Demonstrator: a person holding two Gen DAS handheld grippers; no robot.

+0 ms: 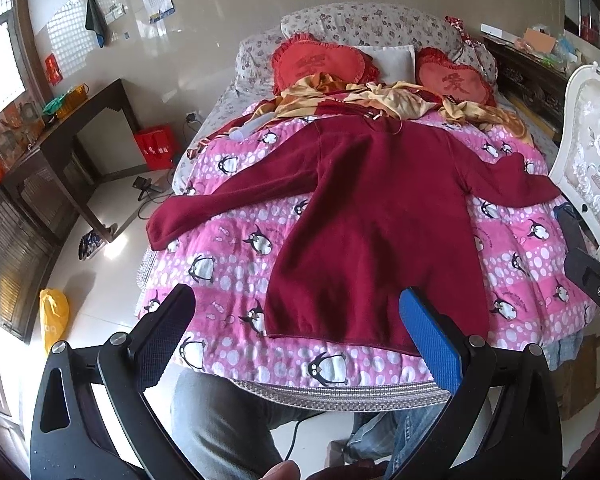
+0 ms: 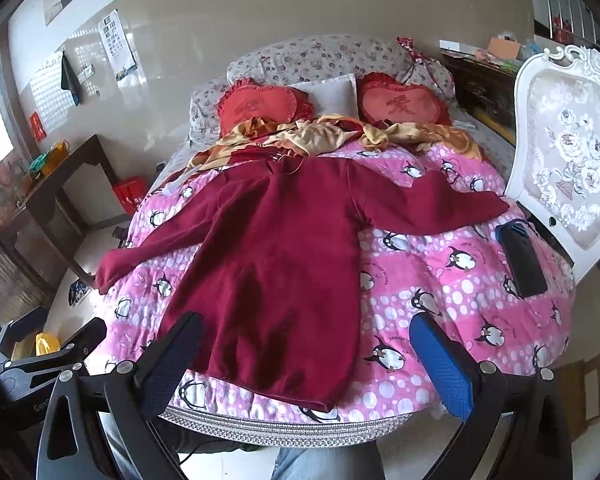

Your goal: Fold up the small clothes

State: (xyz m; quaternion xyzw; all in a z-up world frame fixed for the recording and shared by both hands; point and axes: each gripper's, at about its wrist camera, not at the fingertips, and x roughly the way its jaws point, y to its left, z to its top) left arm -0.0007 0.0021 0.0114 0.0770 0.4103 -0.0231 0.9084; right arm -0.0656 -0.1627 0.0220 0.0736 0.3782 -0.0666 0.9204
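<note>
A dark red long-sleeved fleece top (image 1: 376, 216) lies flat, sleeves spread, on a pink penguin-print quilt (image 1: 228, 248) covering a bed in a tiled bedroom. The left gripper (image 1: 296, 332) and right gripper (image 2: 306, 356) hover above its hem, jaws spread wide, holding nothing.

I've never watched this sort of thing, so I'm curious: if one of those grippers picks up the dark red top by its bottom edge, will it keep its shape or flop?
The dark red top would probably flop: it lies limp on the penguin quilt. Its spread sleeves would likely trail behind. The fuzzy-looking fabric should grip rather than slip.
</note>
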